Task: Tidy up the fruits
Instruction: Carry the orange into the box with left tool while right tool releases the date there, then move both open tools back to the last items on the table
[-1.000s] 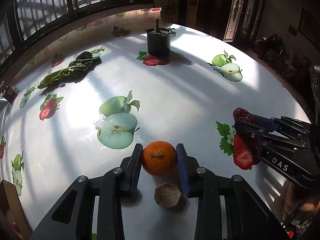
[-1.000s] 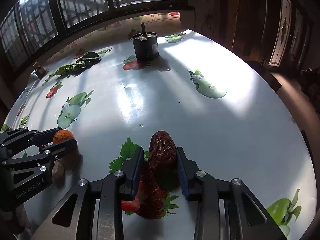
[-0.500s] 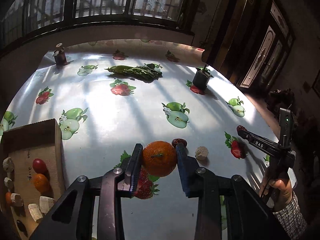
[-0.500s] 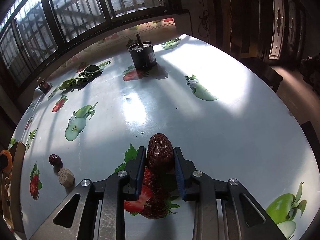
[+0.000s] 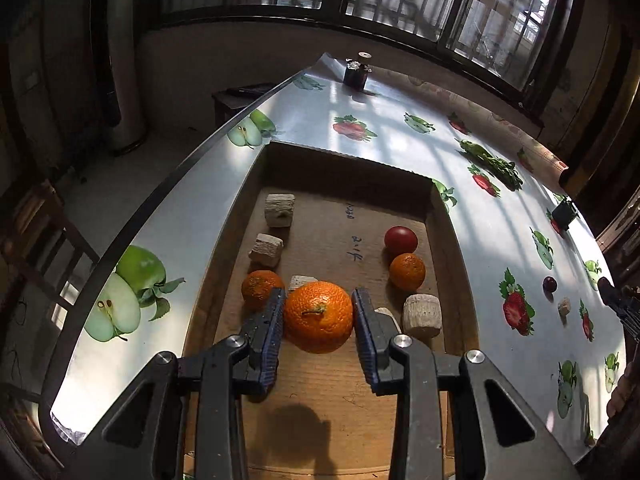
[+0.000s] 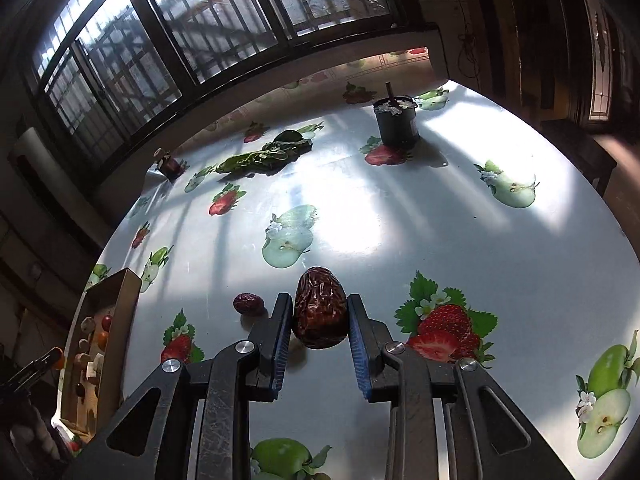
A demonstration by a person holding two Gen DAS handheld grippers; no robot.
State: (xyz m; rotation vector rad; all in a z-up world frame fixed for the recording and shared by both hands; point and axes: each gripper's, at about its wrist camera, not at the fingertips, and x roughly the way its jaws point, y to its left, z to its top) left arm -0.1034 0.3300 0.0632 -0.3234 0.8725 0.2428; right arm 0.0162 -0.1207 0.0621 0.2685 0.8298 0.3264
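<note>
In the left wrist view, my left claw (image 5: 319, 318) is clenched on an orange (image 5: 319, 317) and holds it above the cardboard box (image 5: 448, 240); its shadow lies on the box floor, nearer to me than the claw, so I judge the fruit is not yet put down. Ahead of the claw and to the right, a red fruit (image 5: 401, 239) and a small orange (image 5: 407, 271) already lie in the box. Just left of the claw is another orange (image 5: 259, 287). Several pale blocks (image 5: 279, 210) are also inside, ahead on the left and close on the right. Far to the right, out on the worktop (image 5: 472, 152), a dark date (image 5: 549, 283) and one pale piece (image 5: 564, 306) are still outside the box

In the right wrist view, my right claw (image 6: 319, 314) is grasping a wrinkled brown date (image 6: 319, 306), lifted over the worktop. Just left of this claw a second small date (image 6: 249, 304) lies on the cloth. The box stands far to the left of this claw, with fruits inside

My judgement: the task is more than half done. What is left is to set down the orange, to carry the date from my right claw to the box, and to collect the small date and perhaps the pale piece
</note>
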